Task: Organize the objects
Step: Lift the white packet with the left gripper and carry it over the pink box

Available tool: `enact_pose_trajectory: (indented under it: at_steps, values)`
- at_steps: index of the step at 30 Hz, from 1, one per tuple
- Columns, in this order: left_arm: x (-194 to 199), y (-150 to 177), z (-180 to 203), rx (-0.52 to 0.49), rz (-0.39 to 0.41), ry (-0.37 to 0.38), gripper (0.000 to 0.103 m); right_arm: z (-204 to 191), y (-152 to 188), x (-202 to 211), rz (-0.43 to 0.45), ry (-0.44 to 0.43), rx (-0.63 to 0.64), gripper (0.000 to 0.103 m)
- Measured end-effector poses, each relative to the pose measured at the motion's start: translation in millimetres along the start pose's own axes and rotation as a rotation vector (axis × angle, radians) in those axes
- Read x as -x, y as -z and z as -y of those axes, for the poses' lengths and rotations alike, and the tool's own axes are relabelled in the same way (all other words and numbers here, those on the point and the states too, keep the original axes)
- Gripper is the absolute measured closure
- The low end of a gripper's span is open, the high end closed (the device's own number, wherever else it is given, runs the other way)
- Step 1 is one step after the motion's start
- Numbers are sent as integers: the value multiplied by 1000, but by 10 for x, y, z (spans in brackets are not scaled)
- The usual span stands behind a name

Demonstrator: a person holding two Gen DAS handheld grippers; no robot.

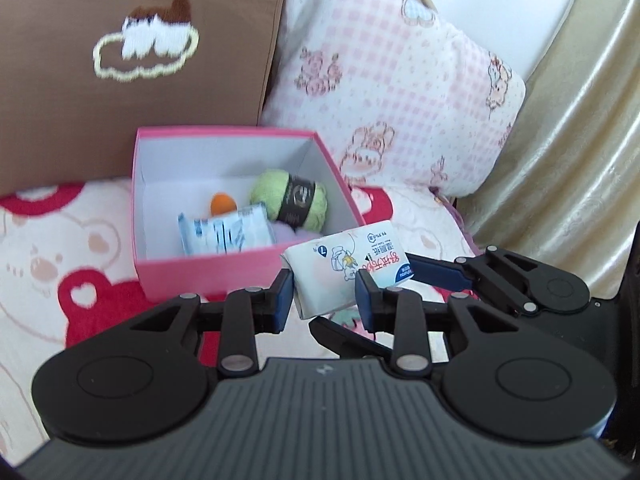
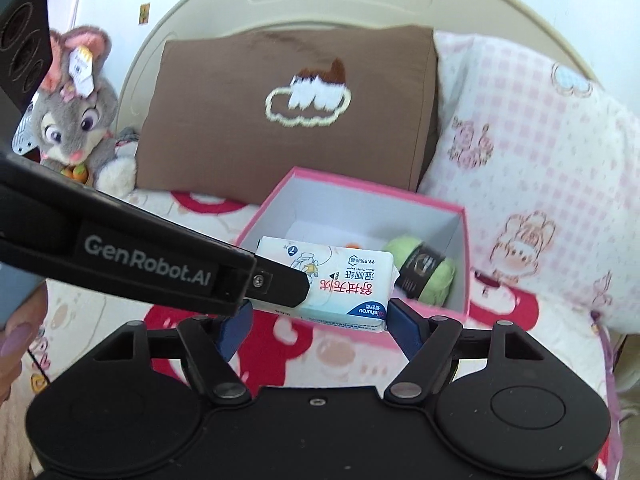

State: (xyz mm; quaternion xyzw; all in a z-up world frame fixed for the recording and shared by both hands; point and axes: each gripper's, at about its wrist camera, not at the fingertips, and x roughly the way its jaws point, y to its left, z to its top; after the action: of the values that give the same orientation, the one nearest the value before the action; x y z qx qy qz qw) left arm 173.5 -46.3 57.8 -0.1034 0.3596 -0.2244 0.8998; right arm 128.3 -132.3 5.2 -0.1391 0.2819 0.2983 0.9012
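Wet-wipe pack [image 1: 346,270], white with red and blue print, sits in the air between our two tools, just in front of the near right corner of the pink box [image 1: 208,276]. Our left gripper [image 1: 326,294] is clenched on its near end: in the left wrist view both blue pads [image 1: 285,294] press the pack's sides. Our right gripper [image 2: 320,324] brackets the same pack across its long dimension; its jaws stand wide, and in the right wrist view the right blue pad [image 2: 404,330] sits at the pack's corner while the left pad is half hidden under the other tool's black finger, so we cannot tell whether it truly grips or merely touches.

That black finger, marked with white lettering, crosses the right wrist view from the left and ends on the pack's left part.

Inside the box, which is open with a white lining, we see a ball of green yarn [image 1: 290,198] with a black band at the far right, a small orange thing [image 1: 223,203] near the middle, a blue-and-white packet [image 1: 224,234] leaning toward the near wall, and something pale purple beside it.

The box rests on a bedspread [image 1: 48,264] with red and cream bear figures. Behind it stands a brown cushion [image 1: 120,80] with a cloud motif; to the right leans a pink checked pillow [image 1: 384,80]. A grey plush rabbit [image 2: 76,120] sits at far left in the right wrist view.
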Motion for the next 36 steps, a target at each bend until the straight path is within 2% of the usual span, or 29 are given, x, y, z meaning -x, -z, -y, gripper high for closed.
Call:
enact_pose_trajectory:
  at_steps: [3,8,17,20,23,30,36]
  values:
    - [47,-141,20,-27,37,3,69,40,-151,-14,28,4,1,24]
    - [73,-390,-46,-6,68,2,68,93,-372,-29,85,-12,33,23]
    - [-259,-720,-121,21,62,-15,68,366,-635,-336,79,-39,7,22]
    - [-468,-770,-151,37,42,-16,68,509,-616,-485,70,-55,-27,22]
    - [-709,-769,-222,72,20,9,68,685,-499,-600,102,-74,-93,22]
    - [-1345,-599,-406,142,-53,46,69,940,-257,-1022,10,-89,-147,22]
    - [-1675,-479,-557,178,-85,55,68,1019,-130,-1330,-54,-90,-153,22]
